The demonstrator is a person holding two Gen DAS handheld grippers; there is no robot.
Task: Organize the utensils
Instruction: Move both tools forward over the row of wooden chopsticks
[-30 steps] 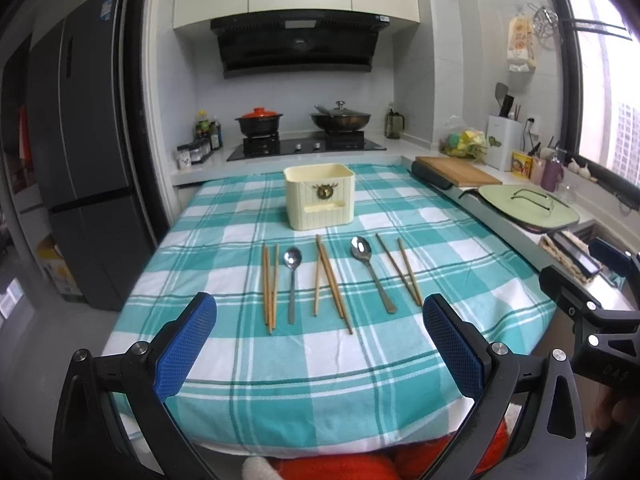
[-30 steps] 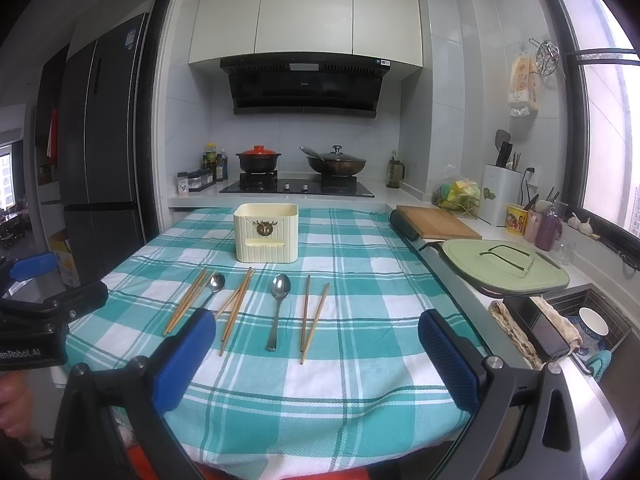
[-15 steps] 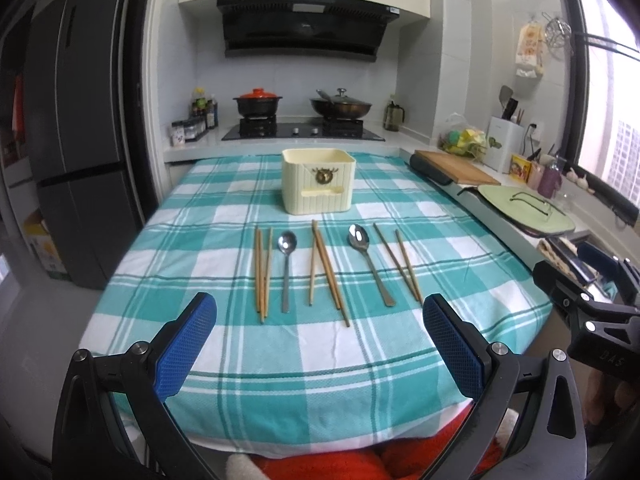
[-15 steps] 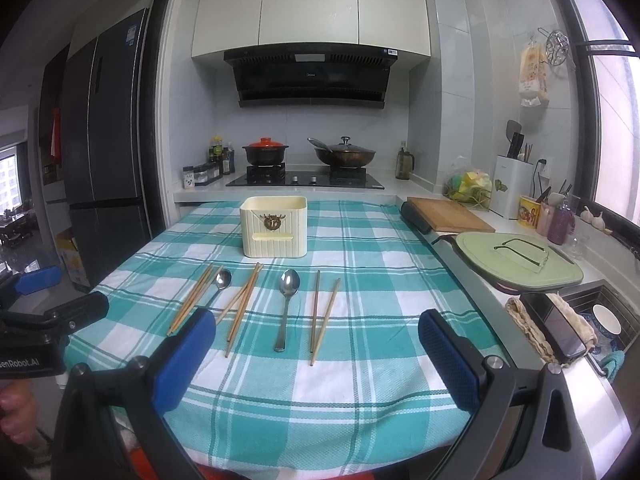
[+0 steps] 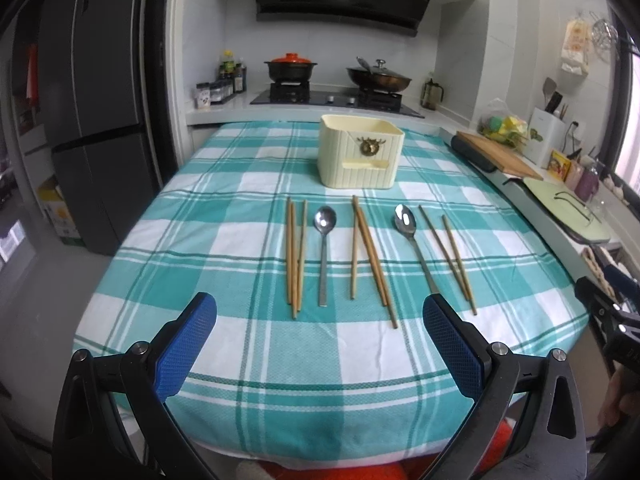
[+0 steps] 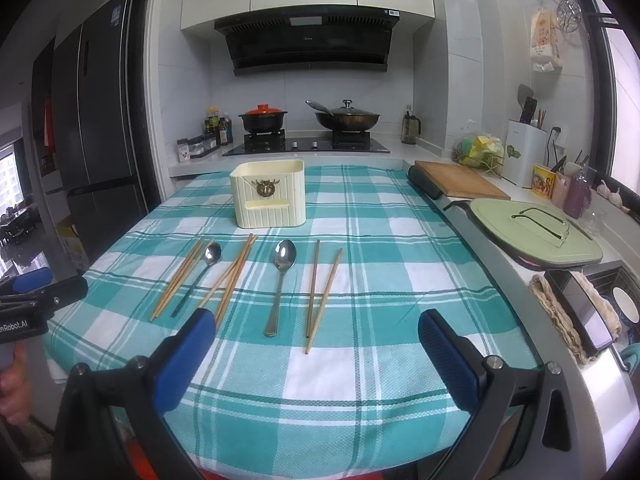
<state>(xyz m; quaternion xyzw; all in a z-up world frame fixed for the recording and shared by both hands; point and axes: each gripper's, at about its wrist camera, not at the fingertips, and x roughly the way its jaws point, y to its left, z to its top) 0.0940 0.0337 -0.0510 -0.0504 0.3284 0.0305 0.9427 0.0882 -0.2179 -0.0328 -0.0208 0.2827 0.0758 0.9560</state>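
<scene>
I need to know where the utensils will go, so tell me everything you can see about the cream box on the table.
The cream box stands upright on the checked tablecloth, beyond the row of chopsticks and spoons and touching none of them. It looks like ribbed plastic with rounded corners and an open top. Its front bears a small brass-coloured deer-head emblem above a narrow horizontal ledge. Its inside is hidden.

The right hand-held gripper (image 6: pixel 316 344) hangs wide open over the near edge of the desk (image 6: pixel 360 360), nothing between its blue pads (image 6: pixel 186 356). On the teal checked cloth lie three pairs of wooden chopsticks (image 6: pixel 320 292) and two steel spoons (image 6: pixel 282 280), side by side before a cream utensil holder (image 6: pixel 270 196). The left hand-held gripper (image 6: pixel 36 292) shows at the left edge.
</scene>
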